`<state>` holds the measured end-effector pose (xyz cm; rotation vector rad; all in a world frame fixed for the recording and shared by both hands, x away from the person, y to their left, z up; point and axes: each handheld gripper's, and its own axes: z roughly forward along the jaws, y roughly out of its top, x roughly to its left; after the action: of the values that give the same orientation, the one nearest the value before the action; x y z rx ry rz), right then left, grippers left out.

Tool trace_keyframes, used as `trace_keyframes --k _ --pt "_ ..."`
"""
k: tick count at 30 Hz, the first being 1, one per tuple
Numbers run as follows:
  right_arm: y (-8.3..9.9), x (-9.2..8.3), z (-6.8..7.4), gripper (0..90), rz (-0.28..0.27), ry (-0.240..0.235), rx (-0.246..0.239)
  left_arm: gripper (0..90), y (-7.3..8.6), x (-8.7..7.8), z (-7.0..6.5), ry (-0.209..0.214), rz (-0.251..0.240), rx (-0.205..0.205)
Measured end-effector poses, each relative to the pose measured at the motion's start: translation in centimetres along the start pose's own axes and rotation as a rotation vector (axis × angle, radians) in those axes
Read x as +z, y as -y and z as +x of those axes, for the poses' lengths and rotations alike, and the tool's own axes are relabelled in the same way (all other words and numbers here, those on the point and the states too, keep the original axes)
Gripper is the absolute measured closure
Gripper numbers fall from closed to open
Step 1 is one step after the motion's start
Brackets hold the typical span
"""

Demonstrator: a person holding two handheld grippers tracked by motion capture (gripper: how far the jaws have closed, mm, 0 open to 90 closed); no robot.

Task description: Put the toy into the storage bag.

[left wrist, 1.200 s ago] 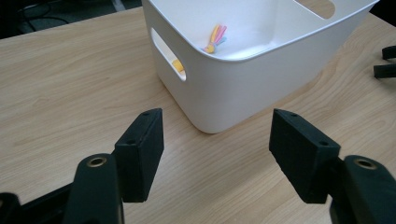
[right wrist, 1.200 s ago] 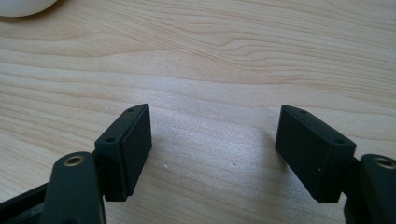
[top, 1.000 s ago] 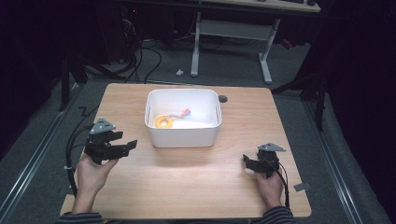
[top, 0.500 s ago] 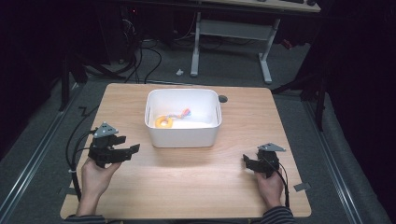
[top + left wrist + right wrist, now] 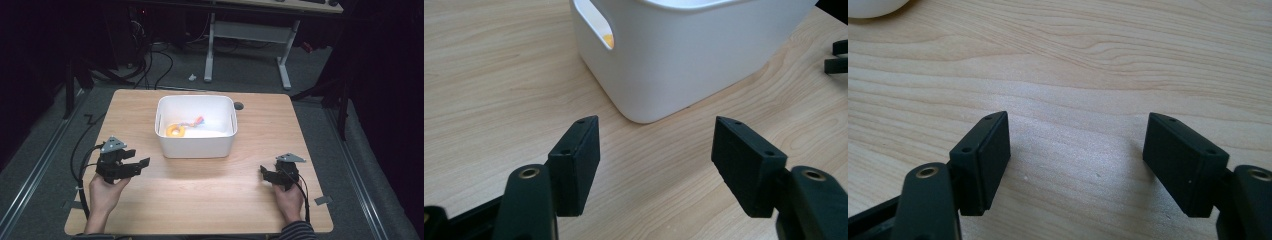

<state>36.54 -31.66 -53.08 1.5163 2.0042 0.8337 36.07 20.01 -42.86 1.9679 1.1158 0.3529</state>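
Left claw [image 5: 655, 150] wide open, empty, right claw [image 5: 1078, 152] likewise

Both grippers low, jaws apart.
Left gripper [image 5: 131, 167] at lower left, right gripper [image 5: 268, 174] at lower right, each gripped from below, empty.

**Three cameras, one desk**

The high view looks forward and down on the whole desk [image 5: 200, 200] from above. Each gripper view sits low and close over the wood. High and left gripper views share the white bin [image 5: 196, 145] [image 5: 694, 55].
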Motion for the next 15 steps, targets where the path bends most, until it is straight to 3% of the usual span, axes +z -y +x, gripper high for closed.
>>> trace_keyframes --k 15 --pt "0.0 0.0 0.0 27.1 0.001 0.000 0.001 36.3 1.1 1.2 -0.2 0.015 0.029 -0.008"
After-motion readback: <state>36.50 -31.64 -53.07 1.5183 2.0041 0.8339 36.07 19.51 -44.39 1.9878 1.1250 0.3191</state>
